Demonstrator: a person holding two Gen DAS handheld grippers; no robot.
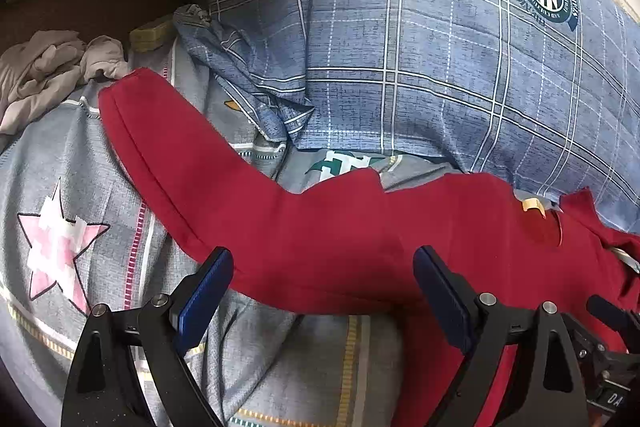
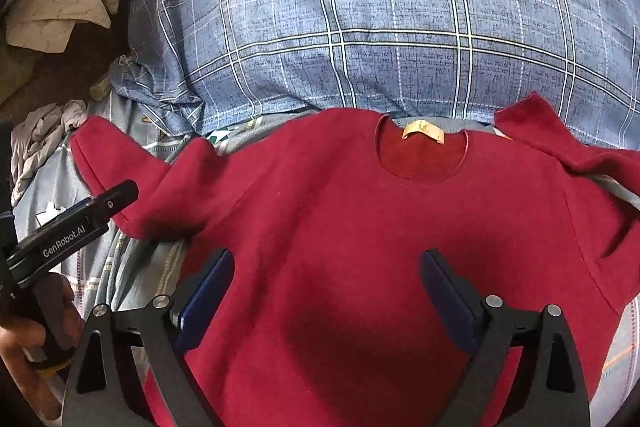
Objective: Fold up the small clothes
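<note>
A small red long-sleeved sweater lies flat on a grey patterned bedsheet, neck up, with a tan label in its collar. Its left sleeve stretches out to the upper left. My left gripper is open and empty, hovering over that sleeve where it joins the body; it also shows in the right wrist view. My right gripper is open and empty above the middle of the sweater's chest. The right sleeve lies crumpled at the right.
A big blue plaid pillow lies right behind the sweater. A crumpled grey garment sits at the far left. A beige quilted cloth and dark brown surface are at the upper left.
</note>
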